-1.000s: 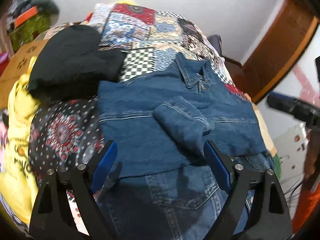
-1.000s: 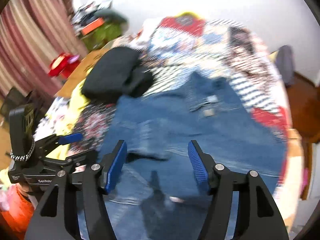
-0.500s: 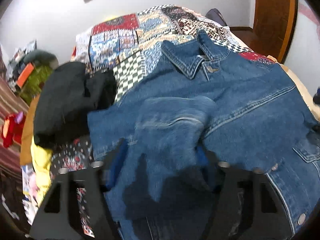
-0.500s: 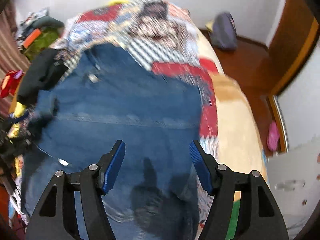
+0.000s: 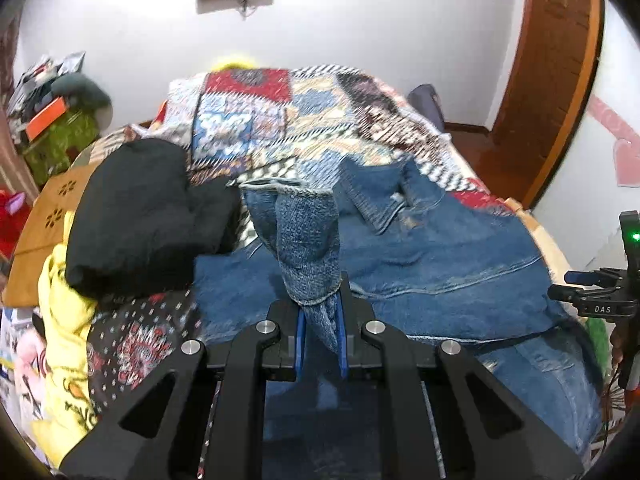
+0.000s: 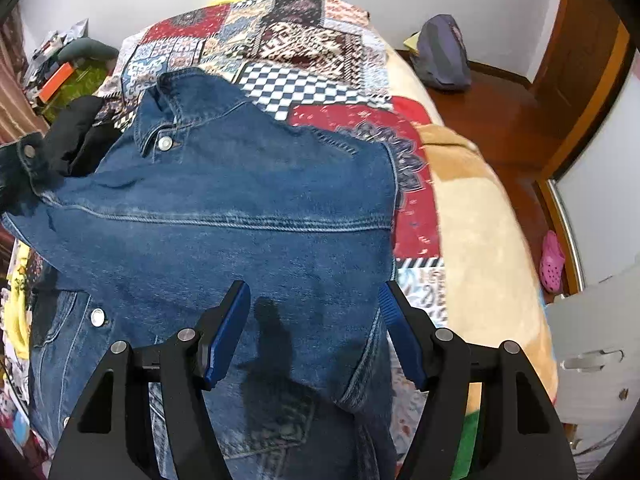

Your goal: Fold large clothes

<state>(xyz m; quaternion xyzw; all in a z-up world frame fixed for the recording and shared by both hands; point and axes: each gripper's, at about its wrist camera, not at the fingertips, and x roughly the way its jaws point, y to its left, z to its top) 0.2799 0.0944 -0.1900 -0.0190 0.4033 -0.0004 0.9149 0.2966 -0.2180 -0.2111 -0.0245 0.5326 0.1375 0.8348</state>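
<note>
1. On the bed (image 6: 472,208), over a patchwork quilt (image 5: 280,120), the denim jacket (image 6: 224,200) lay spread front-up, collar toward the far wall, its body mostly flat.
2. The jacket's left sleeve (image 5: 308,240) was lifted off the body, its cuff end pinched between the closed blue pads of the left hand-held gripper (image 5: 320,344); the cloth rose in a bunched column above the jaws.
3. The right hand-held gripper (image 6: 316,328) hovered open over the jacket's right side, near the side seam and hem, holding nothing.
4. To do this step well, I judged, the sleeve should be carried across the chest and laid flat, parallel to the shoulder seam, so the cuff does not twist; the grip looked narrow, so a slow move would keep the denim from slipping.
5. The open right hand-held gripper could press the body down near the shoulder while the sleeve is drawn, to stop the whole jacket sliding on the quilt.
6. A black garment (image 5: 140,216) lay touching the jacket's left edge, with a yellow cloth (image 5: 60,312) beside it; the sleeve should be kept clear of both, lest they get folded in.
</note>
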